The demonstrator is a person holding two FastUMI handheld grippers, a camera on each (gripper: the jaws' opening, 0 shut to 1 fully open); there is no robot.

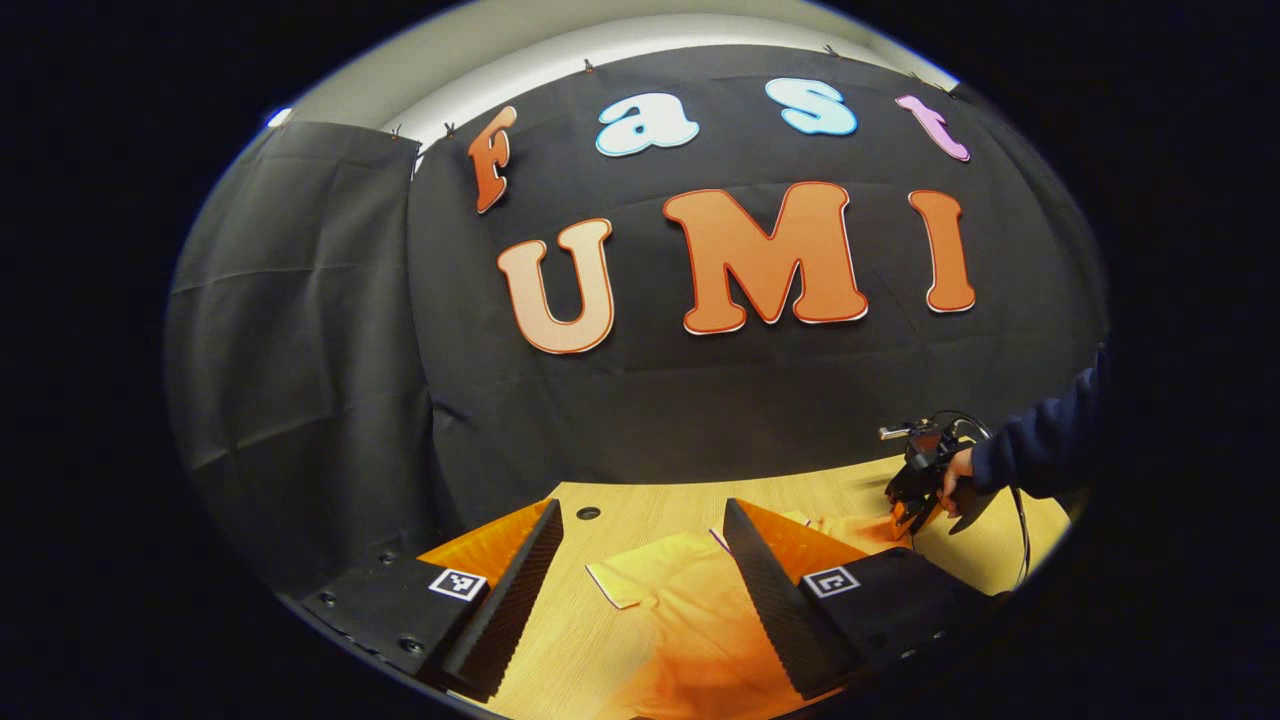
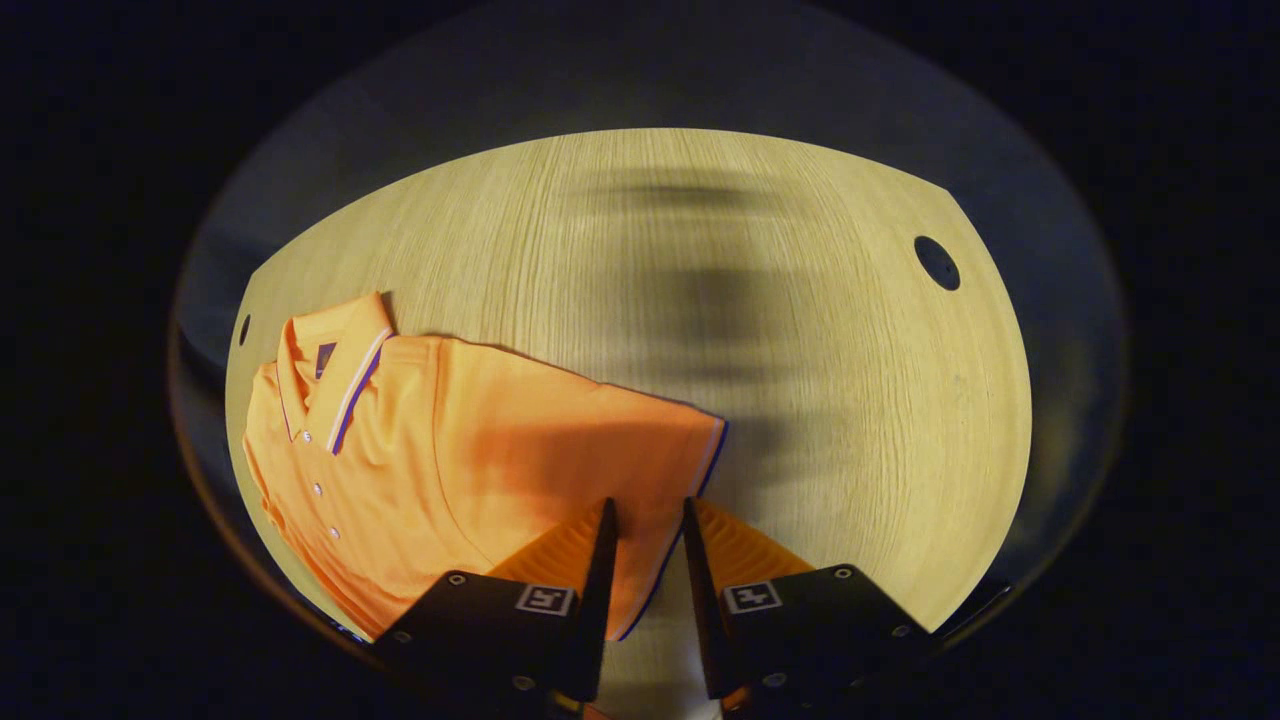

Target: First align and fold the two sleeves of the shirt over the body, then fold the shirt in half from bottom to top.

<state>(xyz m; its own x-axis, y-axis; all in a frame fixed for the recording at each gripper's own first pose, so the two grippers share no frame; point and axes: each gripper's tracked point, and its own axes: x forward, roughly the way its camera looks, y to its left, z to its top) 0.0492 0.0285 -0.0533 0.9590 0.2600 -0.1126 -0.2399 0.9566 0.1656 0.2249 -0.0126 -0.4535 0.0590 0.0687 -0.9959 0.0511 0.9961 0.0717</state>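
Bare table (image 2: pixel 700 300) beyond shirt (image 2: pixel 480 450); booth wall (image 1: pixel 330 350) blocks far side.

Orange shirt (image 2: pixel 480 460) flat on wooden table (image 2: pixel 700 300)

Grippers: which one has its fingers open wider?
The left gripper: its fingers stand far apart. The right gripper leaves only a narrow gap, with the shirt sleeve's striped edge running between its fingers.

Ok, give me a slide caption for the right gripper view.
Right gripper above an orange polo shirt on a wooden table, jaws narrowly apart over the sleeve hem.
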